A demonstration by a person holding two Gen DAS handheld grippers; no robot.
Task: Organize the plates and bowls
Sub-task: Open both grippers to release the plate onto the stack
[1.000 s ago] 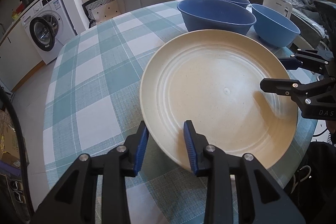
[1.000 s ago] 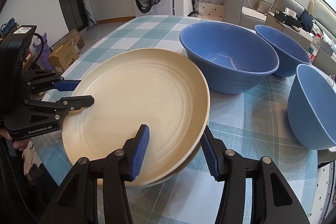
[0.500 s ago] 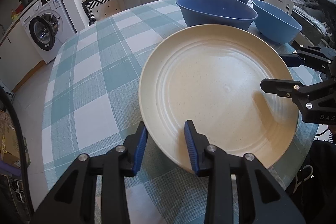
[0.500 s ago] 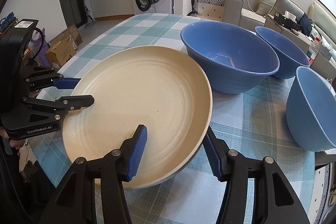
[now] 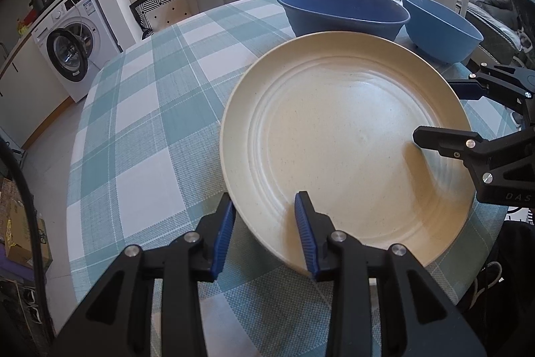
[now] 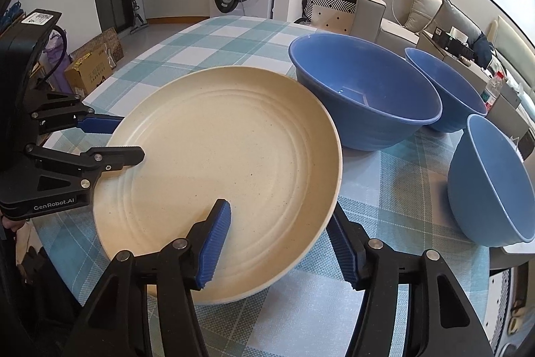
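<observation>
While the checked tablecloth [image 5: 140,129] supports it, the cream plate [image 5: 341,136] has its rim between the opening, released jaws of both the left gripper [image 5: 264,230] and right gripper [image 6: 279,240]. Only the right wrist view shows the large blue bowl's [image 6: 364,99] interior.

Bare tablecloth [image 5: 140,129] left of plate [image 5: 341,136]; blue bowls [image 5: 341,10] crowding beyond.
</observation>
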